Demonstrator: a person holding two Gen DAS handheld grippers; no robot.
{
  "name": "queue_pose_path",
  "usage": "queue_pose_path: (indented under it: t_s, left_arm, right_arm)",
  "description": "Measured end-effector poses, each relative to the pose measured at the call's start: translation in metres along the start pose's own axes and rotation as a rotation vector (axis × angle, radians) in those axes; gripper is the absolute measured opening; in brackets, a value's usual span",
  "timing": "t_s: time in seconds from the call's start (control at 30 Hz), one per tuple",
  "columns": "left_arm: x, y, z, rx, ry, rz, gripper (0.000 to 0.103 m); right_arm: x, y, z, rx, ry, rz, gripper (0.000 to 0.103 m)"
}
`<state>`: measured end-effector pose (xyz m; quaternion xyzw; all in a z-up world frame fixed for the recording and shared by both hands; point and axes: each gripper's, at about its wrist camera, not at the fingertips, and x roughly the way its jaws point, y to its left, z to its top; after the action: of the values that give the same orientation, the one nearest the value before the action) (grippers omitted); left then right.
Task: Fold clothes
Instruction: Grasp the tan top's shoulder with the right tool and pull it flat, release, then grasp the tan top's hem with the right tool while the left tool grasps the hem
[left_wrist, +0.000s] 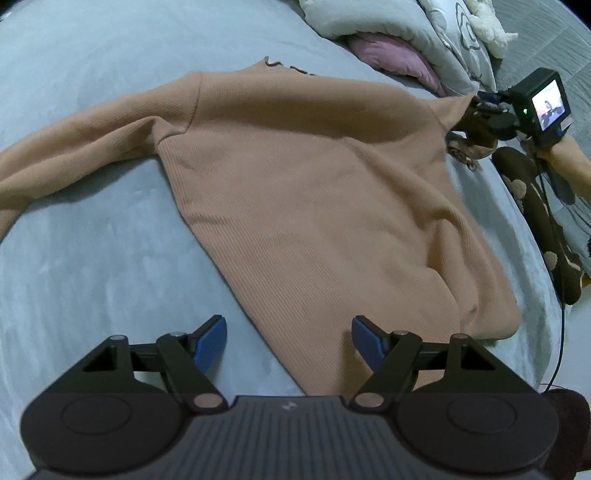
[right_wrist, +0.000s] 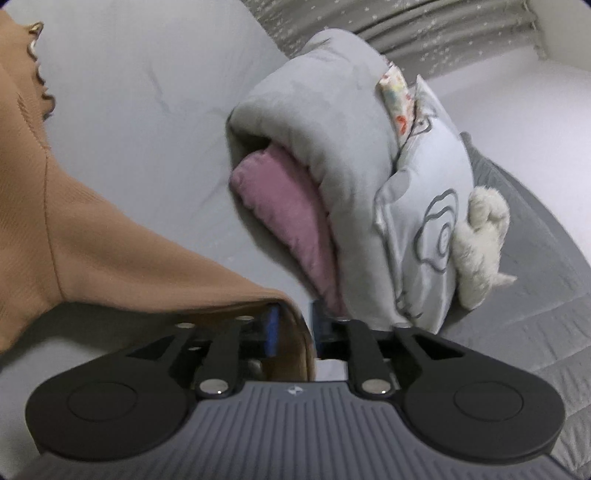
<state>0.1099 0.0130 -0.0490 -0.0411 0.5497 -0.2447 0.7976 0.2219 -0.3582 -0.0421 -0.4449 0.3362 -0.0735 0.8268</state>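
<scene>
A tan ribbed long-sleeved sweater (left_wrist: 303, 192) lies flat on the grey bed sheet (left_wrist: 92, 266), its left sleeve stretched out to the left. My left gripper (left_wrist: 288, 339) is open and empty, hovering over the sweater's bottom hem. My right gripper (right_wrist: 291, 332) is shut on the end of the sweater's right sleeve (right_wrist: 147, 273) and holds it off the bed. It also shows in the left wrist view (left_wrist: 495, 118) at the far right, with the sleeve's frilled cuff hanging from it.
A rolled grey duvet (right_wrist: 332, 147) with a pink pillow (right_wrist: 288, 214) and a white plush toy (right_wrist: 480, 236) lies at the head of the bed. A dark brown patterned garment (left_wrist: 543, 221) lies at the sweater's right.
</scene>
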Motion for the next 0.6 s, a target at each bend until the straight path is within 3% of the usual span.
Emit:
queue_pose_path:
  t_s: [0.17,0.3,0.53,0.6]
  left_arm:
    - [-0.005,-0.001,-0.015,-0.028,0.019,-0.056,0.075]
    - [-0.003,-0.008,-0.033,-0.043,0.035,-0.098,0.075]
    - [-0.006,-0.014,-0.065,-0.101,0.043,-0.21,0.073]
    - [-0.005,-0.014,-0.073,-0.119,0.043,-0.244,0.073]
  right_arm:
    - [-0.025,-0.017,-0.015,0.167,0.002,0.128,0.047]
    - [-0.061,-0.027,-0.043,0.312,-0.015,0.315,0.049]
    - [-0.13,-0.008,-0.111,0.402,-0.074,0.673,0.05]
    - [-0.144,-0.007,-0.125,0.436,-0.087,0.737,0.05]
